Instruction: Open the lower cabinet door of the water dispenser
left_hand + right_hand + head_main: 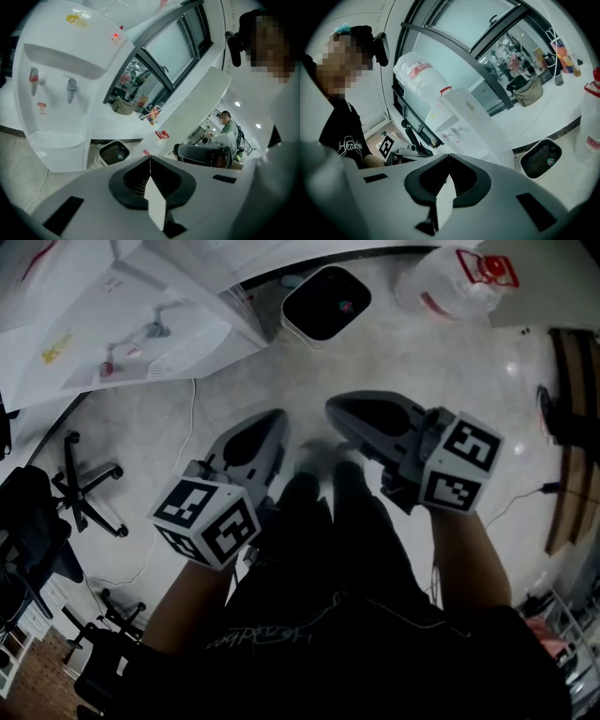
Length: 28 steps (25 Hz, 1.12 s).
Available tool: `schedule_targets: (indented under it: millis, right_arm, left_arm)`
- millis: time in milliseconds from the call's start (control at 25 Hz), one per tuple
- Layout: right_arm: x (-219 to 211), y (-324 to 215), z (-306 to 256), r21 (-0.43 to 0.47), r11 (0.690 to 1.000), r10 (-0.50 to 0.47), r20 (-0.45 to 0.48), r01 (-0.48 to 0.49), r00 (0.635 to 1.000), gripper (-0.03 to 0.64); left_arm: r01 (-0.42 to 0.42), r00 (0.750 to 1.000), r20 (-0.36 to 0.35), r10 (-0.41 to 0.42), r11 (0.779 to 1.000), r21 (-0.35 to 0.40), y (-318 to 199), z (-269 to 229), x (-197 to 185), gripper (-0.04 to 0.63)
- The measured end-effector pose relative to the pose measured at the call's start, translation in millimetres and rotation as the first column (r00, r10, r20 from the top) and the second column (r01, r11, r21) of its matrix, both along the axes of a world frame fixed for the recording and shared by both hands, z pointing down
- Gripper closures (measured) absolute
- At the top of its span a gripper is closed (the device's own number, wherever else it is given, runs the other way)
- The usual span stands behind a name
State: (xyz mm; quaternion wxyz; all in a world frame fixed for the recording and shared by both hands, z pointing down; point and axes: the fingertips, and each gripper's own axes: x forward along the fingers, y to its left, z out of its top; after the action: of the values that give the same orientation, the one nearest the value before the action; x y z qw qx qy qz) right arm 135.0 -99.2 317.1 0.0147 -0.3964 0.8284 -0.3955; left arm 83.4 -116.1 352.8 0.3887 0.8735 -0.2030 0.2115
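Floor below left tongs and right tongs, both pressed together, empty. Water dispenser sits ahead-left, so I reckon reaching its lower door comes next.

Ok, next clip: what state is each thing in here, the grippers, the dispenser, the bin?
Left gripper: shut, nothing between the jaws.
Right gripper: shut, nothing between the jaws.
Water dispenser: upright, red light lit, no door seen standing open, neither gripper touching it.
Water bottle: mounted neck down on the dispenser.
Bin: open-topped, dark inside.
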Motion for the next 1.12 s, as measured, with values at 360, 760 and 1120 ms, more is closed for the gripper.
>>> schedule_targets:
  millis: [360,760,1120]
  right_arm:
    - [-0.9,-21.4,105.8,0.025,0.973,-0.227,-0.071,0.229,0.971,0.603]
    - [19.5,-46.1,157.9,-0.027,0.961,-0.275,-0.025,0.275,0.961,0.603]
    - [38.5,-60.8,177.1,-0.070,0.957,-0.281,0.039,0.283,0.959,0.603]
  left_arm:
    - [0.145,0.989,0.036,-0.144,0.989,-0.038,-30.0,99.3,14.7,0.594]
    - [0.299,0.951,0.096,-0.295,0.954,-0.026,-61.1,160.4,20.4,0.592]
    - [0.379,0.910,0.184,-0.372,0.925,-0.005,-87.5,203.1,32.5,0.591]
